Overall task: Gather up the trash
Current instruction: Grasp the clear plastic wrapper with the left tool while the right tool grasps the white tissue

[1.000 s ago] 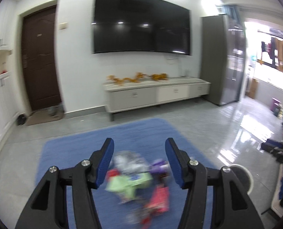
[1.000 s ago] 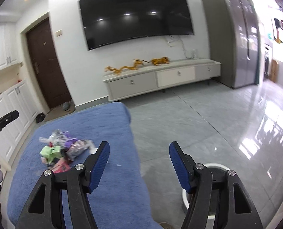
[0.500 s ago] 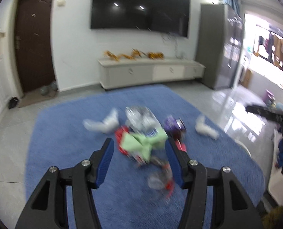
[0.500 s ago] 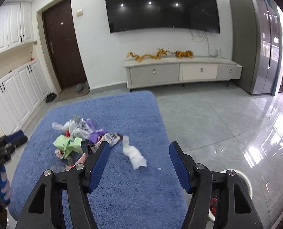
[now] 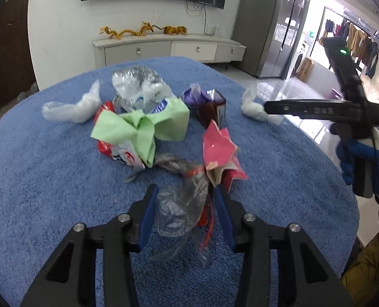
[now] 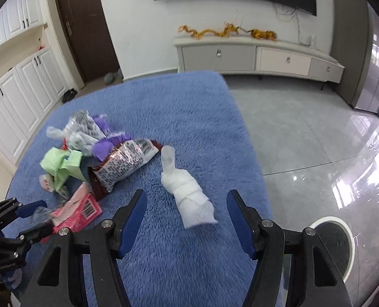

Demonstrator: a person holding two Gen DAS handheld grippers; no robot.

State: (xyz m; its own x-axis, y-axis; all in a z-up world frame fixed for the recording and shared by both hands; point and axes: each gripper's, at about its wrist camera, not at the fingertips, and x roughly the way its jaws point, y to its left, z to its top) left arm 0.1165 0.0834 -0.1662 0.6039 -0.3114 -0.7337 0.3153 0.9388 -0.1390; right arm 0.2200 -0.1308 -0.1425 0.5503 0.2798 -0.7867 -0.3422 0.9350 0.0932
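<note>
One white wad (image 6: 188, 192), lengthwise away

Both claws have dropped much closer to the blue rug (image 6: 184, 128) over the last second. The left claw (image 5: 185, 215) now straddles a crumpled clear plastic bag (image 5: 181, 212), which half a second ago lay ahead of its tips (contact with the pads is unclear). The right claw (image 6: 186, 217), formerly aimed at bare floor, now brackets the white knotted bag (image 6: 189, 194), its jaws wide apart.
</note>
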